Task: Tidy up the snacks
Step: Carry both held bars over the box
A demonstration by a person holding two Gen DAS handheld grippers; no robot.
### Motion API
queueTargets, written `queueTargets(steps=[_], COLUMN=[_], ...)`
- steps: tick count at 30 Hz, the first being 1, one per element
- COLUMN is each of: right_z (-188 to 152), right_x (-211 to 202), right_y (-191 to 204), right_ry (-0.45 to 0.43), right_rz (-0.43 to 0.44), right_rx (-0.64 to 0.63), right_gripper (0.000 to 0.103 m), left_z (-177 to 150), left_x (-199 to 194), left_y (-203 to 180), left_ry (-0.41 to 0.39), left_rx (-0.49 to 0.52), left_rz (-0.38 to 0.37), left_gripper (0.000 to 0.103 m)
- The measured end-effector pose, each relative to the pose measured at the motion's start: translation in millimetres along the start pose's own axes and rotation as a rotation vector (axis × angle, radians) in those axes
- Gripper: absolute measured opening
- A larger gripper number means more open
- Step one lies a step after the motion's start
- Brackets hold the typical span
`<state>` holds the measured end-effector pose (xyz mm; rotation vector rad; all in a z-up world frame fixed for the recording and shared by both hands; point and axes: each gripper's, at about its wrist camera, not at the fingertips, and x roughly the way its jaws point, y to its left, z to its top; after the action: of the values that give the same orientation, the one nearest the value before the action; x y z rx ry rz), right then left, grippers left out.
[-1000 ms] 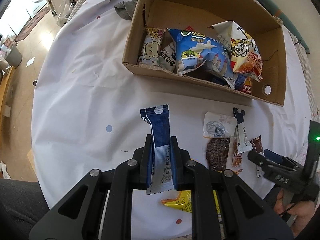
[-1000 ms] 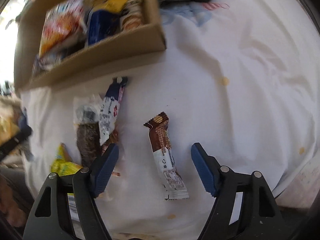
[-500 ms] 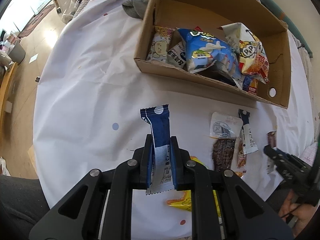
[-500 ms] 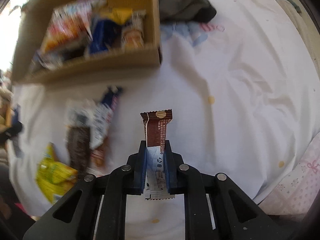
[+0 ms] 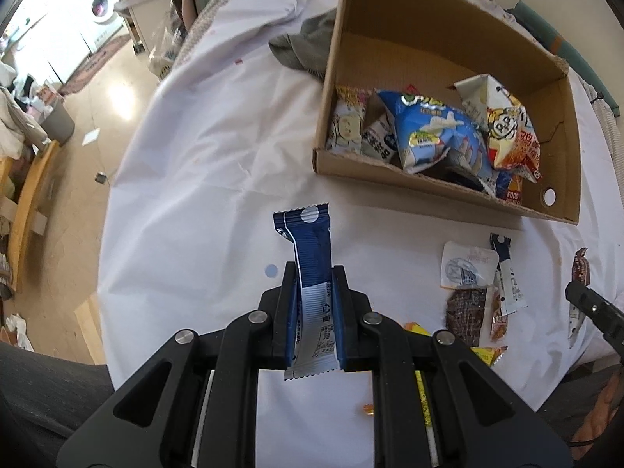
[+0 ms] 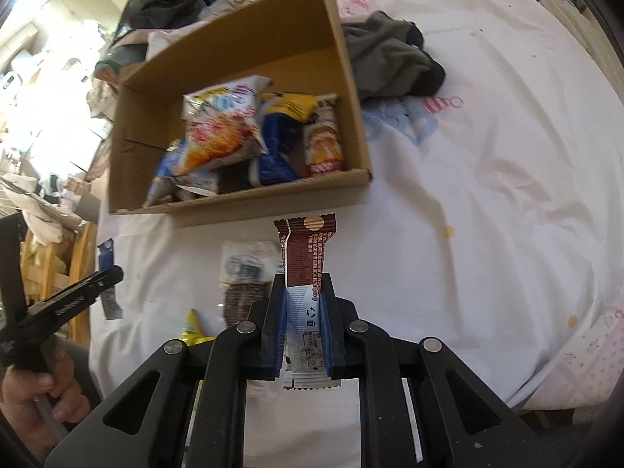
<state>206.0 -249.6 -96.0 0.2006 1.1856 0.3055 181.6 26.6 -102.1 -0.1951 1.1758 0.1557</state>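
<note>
My left gripper (image 5: 314,273) is shut on a blue and silver snack bar (image 5: 308,245) and holds it above the white tablecloth. My right gripper (image 6: 304,279) is shut on a brown and white snack bar (image 6: 306,251), also lifted off the cloth. An open cardboard box (image 5: 452,27) with several snack bags stands ahead in both views, its front wall (image 6: 273,193) just beyond the brown bar. Loose snacks (image 5: 479,292) lie on the cloth right of the left gripper; they also show in the right wrist view (image 6: 243,273).
A grey cloth (image 6: 390,58) lies bunched beside the box. A yellow packet (image 6: 195,327) lies near the table's front edge. The left gripper's handle (image 6: 66,300) and a hand show at the left of the right wrist view. The floor (image 5: 78,124) drops off left of the table.
My right gripper has closed on the brown bar and lifted it off the cloth toward the box. My left gripper, still holding the blue bar, has risen and drawn nearer the box.
</note>
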Motion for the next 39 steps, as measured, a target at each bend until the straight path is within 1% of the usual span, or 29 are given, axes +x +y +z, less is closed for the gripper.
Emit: queueTargets(steps=[3, 5, 7, 9, 12, 14, 16, 17, 19, 21, 24, 26, 28, 30, 35, 39], right_z=[0, 1, 2, 2, 5, 7, 10, 12, 14, 18, 26, 33, 42, 51, 69, 82], right_x=[-5, -4, -6, -9, -18, -26, -38, -48, -61, -69, -74, -79, -83, -82, -64, -52], right_y=[4, 3, 3, 3, 6, 8, 10, 13, 16, 16, 13, 10, 8, 7, 0, -2], right_ry=[-0.017, -0.023, -0.028, -0.036, -0.067, -0.101, -0.164, -0.209, -0.273, -0.314, -0.354, -0.4, -0.44, -0.456, -0.416, -0.394], right_rz=[0.052, 0.084, 0.116, 0.145, 0.185, 0.222, 0.263, 0.284, 0.307, 0.324, 0.328, 0.343, 0.34, 0.324, 0.313, 0.297], right_rx=[-0.003, 0.003, 0.013, 0.022, 0.021, 0.019, 0.016, 0.004, -0.007, -0.004, 0.004, 0.018, 0.014, 0.012, 0.052, 0.06], right_gripper=[0.016, 0.016, 0.016, 0.016, 0.016, 0.016, 0.016, 0.016, 0.016, 0.016, 0.016, 0.016, 0.016, 0.016, 0.016, 0.016], left_z=[0, 2, 5, 8, 16, 22, 29, 33, 38, 46, 57, 64, 70, 75, 87, 93], left_x=[-10, -17, -26, -37, -52, -62, -70, -76, -88, -98, -108, -110, -107, -102, -89, -74], left_y=[0, 0, 1, 1, -2, -4, -7, -8, -13, -17, -24, -30, -35, -38, -46, -49], left_ry=[-0.047, -0.064, -0.08, -0.1, -0.131, -0.148, -0.16, -0.173, -0.202, -0.23, -0.254, -0.273, -0.299, -0.305, -0.296, -0.27], left_rx=[0.012, 0.018, 0.021, 0.027, 0.039, 0.047, 0.044, 0.044, 0.054, 0.068, 0.085, 0.104, 0.133, 0.144, 0.162, 0.164], left_rz=[0.007, 0.011, -0.007, -0.005, -0.005, -0.006, -0.007, -0.007, -0.014, -0.023, -0.039, -0.046, -0.034, -0.027, -0.04, -0.056], left_gripper=[0.013, 0.013, 0.013, 0.013, 0.013, 0.013, 0.013, 0.013, 0.013, 0.013, 0.013, 0.013, 0.013, 0.013, 0.013, 0.013])
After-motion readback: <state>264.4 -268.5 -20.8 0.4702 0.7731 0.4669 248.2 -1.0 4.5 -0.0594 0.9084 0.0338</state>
